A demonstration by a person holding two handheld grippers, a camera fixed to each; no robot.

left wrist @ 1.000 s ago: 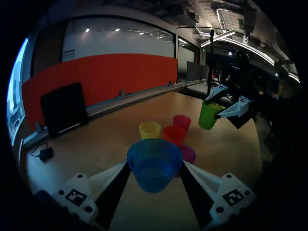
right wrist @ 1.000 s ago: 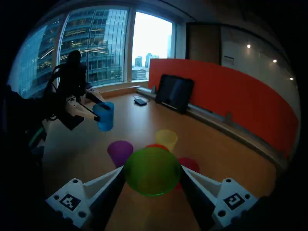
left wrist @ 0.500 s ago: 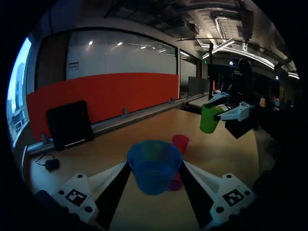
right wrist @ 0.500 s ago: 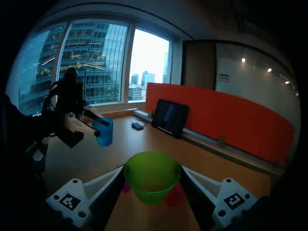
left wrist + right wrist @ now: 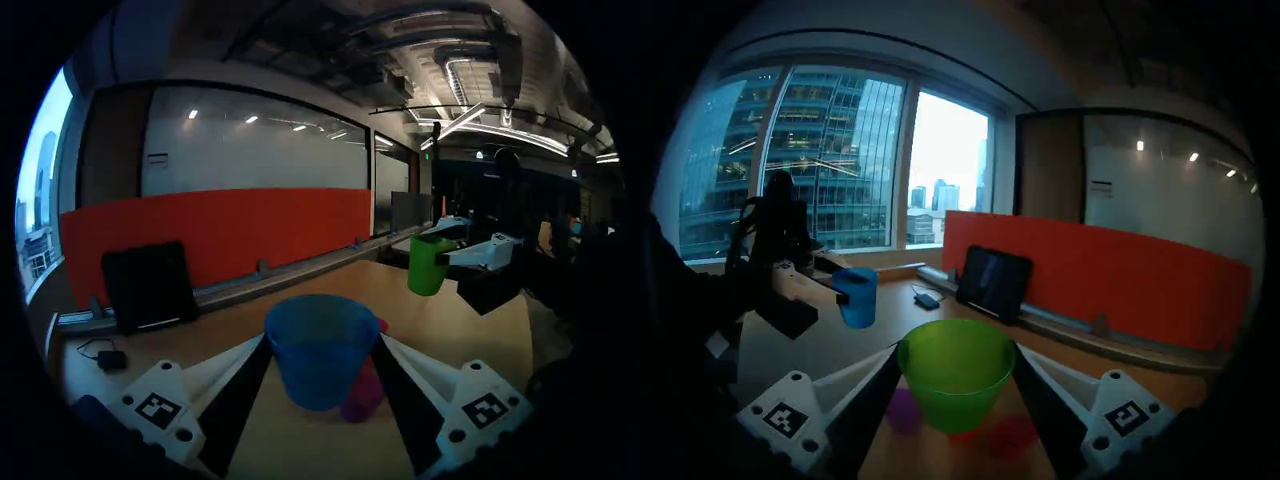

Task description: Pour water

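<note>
My left gripper is shut on a blue cup, held upright above the wooden table; water shows faintly inside. In the right gripper view the same blue cup hangs at the left in that gripper. My right gripper is shut on a green cup, also upright. The left gripper view has this green cup at the right, held by the right gripper. A purple cup and a pink cup rim peek out behind the blue cup.
On the table below the green cup stand a purple cup, a pink cup and a red cup. A black tablet leans against the orange wall. A small black device with a cable lies near it.
Both grippers have lifted with their cups and levelled out, so the cups on the table have sunk out of sight behind the held cups. The green cup now looks more upright.
</note>
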